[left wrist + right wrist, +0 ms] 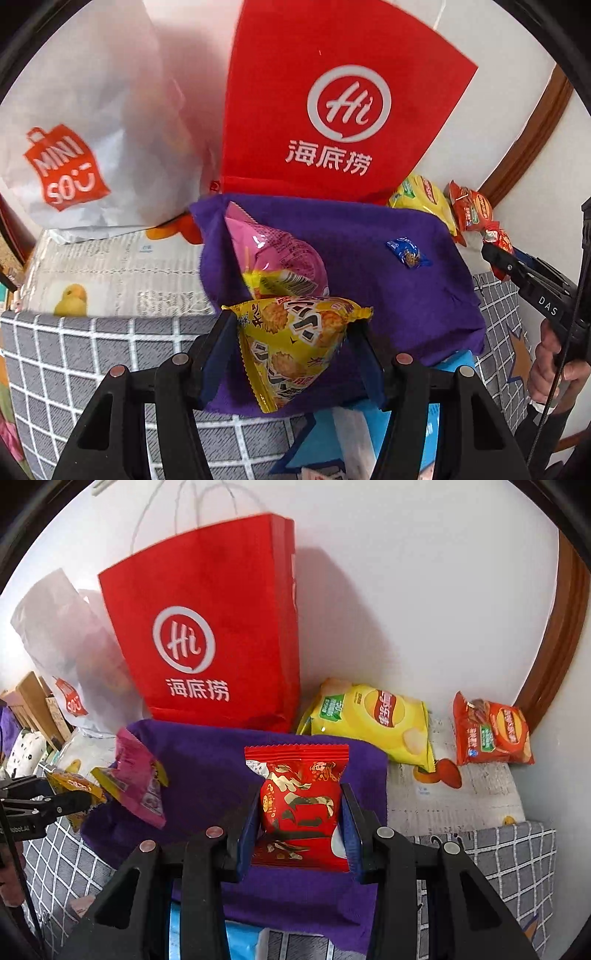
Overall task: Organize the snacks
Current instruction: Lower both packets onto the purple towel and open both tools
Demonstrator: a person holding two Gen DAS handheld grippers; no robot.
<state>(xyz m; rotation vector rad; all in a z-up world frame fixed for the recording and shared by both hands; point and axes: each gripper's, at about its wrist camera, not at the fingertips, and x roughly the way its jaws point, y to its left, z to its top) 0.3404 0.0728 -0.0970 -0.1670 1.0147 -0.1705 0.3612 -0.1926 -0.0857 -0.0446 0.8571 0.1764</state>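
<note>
Snacks in both tongs: left tongs [291, 325] pinch a yellow packet [295, 343] above the purple cloth's [388, 288] near edge, pink packet [277, 258] just beyond; right tongs [301, 805] pinch a red packet [299, 805], upright, red bag [207, 627] farther back.

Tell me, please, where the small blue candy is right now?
In the left wrist view, the small blue candy lies on the purple cloth, right of the pink packet, below the red paper bag.
</note>
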